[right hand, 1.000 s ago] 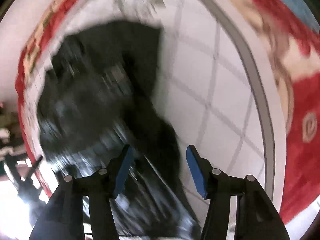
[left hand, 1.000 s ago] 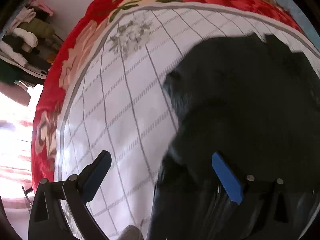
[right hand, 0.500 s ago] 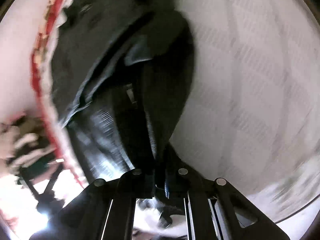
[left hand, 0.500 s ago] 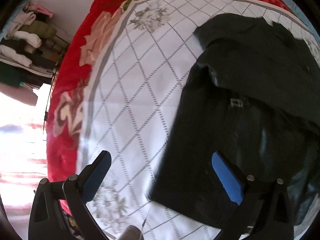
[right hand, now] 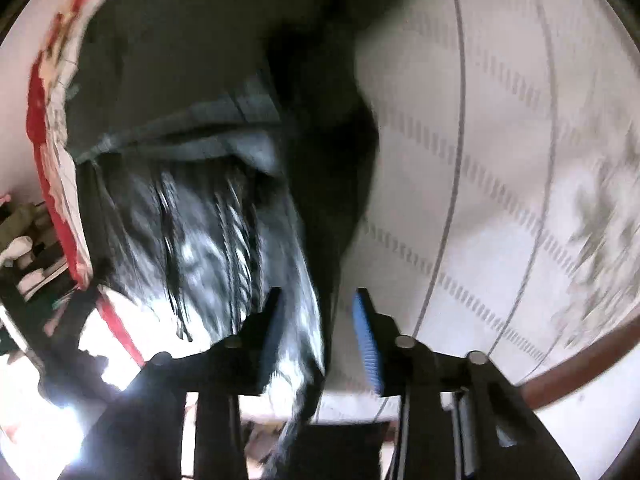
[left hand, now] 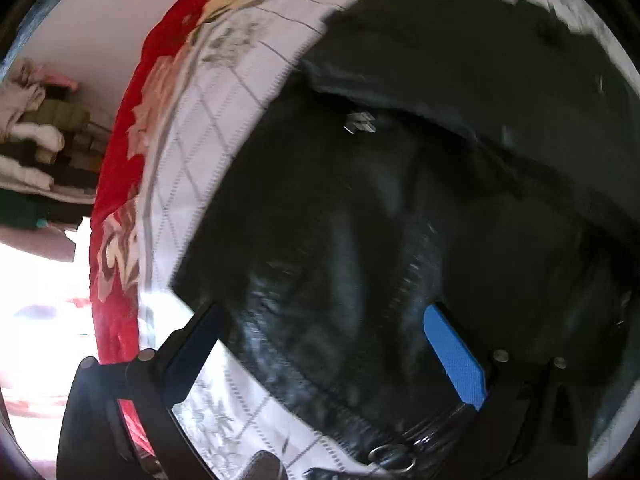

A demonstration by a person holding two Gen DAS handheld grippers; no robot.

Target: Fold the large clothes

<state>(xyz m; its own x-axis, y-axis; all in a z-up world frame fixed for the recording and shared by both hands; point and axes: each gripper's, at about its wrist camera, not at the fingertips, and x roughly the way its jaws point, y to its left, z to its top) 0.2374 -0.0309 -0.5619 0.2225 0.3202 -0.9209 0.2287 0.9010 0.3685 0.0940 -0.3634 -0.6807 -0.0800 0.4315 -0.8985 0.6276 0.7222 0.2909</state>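
A large black garment (left hand: 400, 200) lies spread on a bed, with a small white label (left hand: 360, 122) on it and a metal ring (left hand: 390, 454) at its near hem. My left gripper (left hand: 320, 320) hovers over the garment's near part, open wide and empty. In the right wrist view the same garment (right hand: 180, 80) hangs in blurred, shiny folds. My right gripper (right hand: 318, 296) has its jaws opening. The garment's edge runs between them, and the blue pads do not press on it.
The bed has a white checked sheet (right hand: 500, 160) and a red floral blanket (left hand: 120, 180) over its edge. Stacked clothes (left hand: 36, 140) fill shelves at the far left. A brown rim (right hand: 580, 360) curves at the sheet's near right. Bright light glares at lower left.
My left gripper has moved over the garment, which now fills its view. My right gripper closed on the garment's edge half a second ago; its jaws have since parted.
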